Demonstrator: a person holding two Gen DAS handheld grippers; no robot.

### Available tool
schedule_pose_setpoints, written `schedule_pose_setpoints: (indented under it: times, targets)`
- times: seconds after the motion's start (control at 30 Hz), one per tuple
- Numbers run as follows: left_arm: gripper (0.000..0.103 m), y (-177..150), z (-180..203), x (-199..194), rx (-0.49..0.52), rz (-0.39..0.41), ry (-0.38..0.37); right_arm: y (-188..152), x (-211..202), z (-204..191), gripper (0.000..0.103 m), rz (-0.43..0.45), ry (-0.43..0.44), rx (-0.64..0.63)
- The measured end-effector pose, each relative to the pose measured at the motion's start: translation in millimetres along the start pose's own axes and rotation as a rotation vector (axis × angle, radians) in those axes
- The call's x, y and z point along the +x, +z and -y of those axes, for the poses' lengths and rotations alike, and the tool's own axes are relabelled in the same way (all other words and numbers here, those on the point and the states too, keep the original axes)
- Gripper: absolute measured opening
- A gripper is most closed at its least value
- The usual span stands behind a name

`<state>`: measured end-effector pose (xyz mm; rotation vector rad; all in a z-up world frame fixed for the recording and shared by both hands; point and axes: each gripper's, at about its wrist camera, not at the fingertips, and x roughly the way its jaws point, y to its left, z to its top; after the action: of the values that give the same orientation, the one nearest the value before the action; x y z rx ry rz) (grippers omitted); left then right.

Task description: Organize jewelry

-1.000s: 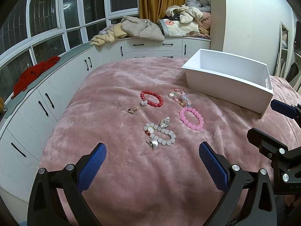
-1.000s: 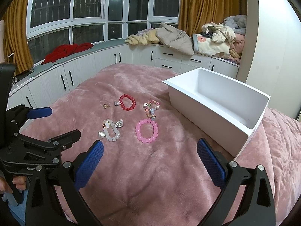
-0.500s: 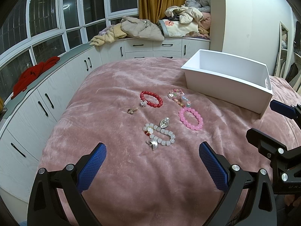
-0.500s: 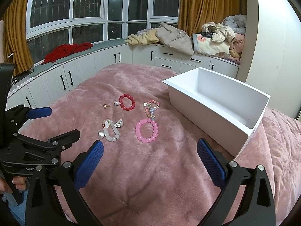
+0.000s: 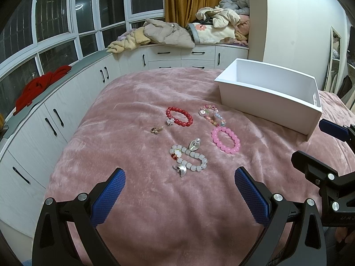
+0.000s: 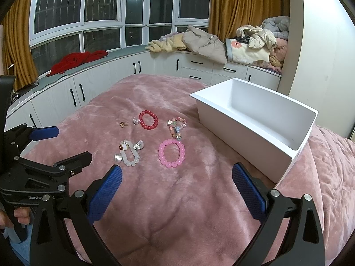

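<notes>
Several pieces of jewelry lie on a pink blanket: a red bead bracelet (image 5: 179, 116) (image 6: 148, 119), a pink bead bracelet (image 5: 225, 139) (image 6: 171, 153), a multicolour charm bracelet (image 5: 212, 114) (image 6: 176, 126), a white bead bracelet with silver charms (image 5: 188, 160) (image 6: 129, 153), and a small gold ring (image 5: 156, 130) (image 6: 123, 124). A white open bin (image 5: 269, 93) (image 6: 255, 119) stands to their right, nothing visible inside. My left gripper (image 5: 177, 185) is open and empty, just short of the white bracelet. My right gripper (image 6: 177, 180) is open and empty, just short of the pink bracelet.
The blanket covers a bed (image 5: 133, 102). White cabinets with a window ledge (image 5: 55, 102) curve along the left and back. Piled clothes (image 5: 168, 33) and a red garment (image 5: 42, 84) lie on the ledge. A wall (image 5: 295, 26) rises behind the bin.
Both grippers have hardly moved. They stay open. The jewelry and the bin are in the same places.
</notes>
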<state>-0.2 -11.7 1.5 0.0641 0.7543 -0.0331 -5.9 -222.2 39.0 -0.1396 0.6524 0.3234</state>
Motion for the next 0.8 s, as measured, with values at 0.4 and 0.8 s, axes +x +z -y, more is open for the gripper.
schedule_pose_setpoints:
  times: [0.4, 0.8]
  targets:
    - [0.100, 3.2, -1.5, 2.4, -0.017, -0.008, -0.008, 3.2, 9.1, 3.3, 0.098, -0.022, -0.004, 0.007]
    - [0.100, 11.1, -11.1, 16.4, -0.015, -0.021, 0.009, 29.7, 24.5, 14.7, 0.098, -0.043, -0.002, 0.027]
